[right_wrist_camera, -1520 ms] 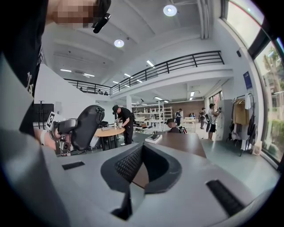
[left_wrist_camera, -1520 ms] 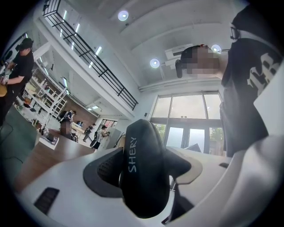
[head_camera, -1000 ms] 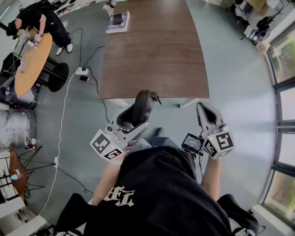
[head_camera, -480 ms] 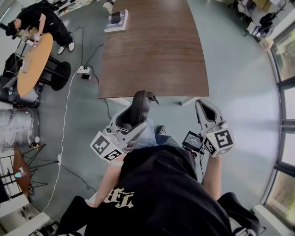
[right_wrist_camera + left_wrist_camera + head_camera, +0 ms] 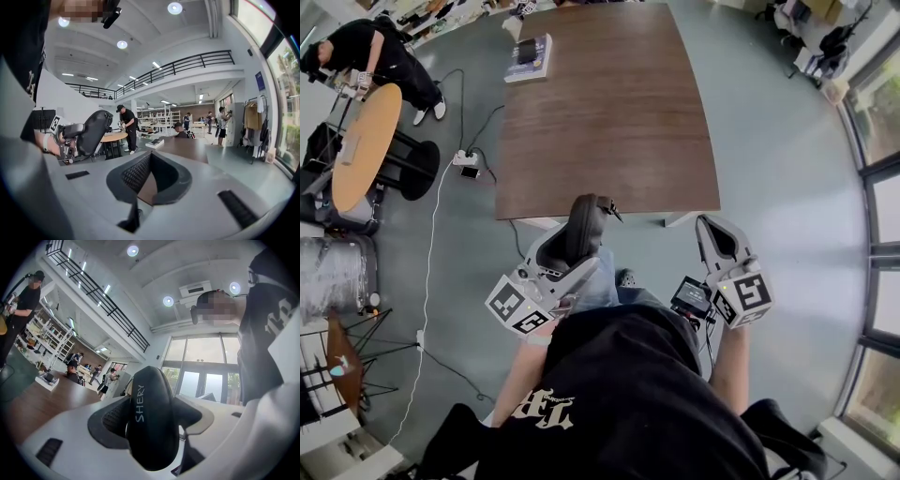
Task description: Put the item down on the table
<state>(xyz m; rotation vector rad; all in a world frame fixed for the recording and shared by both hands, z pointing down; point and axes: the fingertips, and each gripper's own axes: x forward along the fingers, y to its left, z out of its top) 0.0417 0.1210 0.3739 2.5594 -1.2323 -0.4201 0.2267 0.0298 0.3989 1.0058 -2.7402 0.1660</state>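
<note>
Now the brown tabletop (image 5: 609, 112) sits lower in the head view than a second ago, and the book (image 5: 528, 56) at its far left corner has also moved down, so you have stepped nearer to it. Your left gripper (image 5: 572, 246) still has its fingers closed on the black zip case (image 5: 587, 217). The case stands upright in the air at the middle of the frame, and its top just overlaps the near edge of the tabletop. Your right gripper (image 5: 720, 240), at the lower right, has its fingers apart with nothing between them. I judge the carrying is almost finished: what remains is to reach over the edge, lower the case and release it.
</note>
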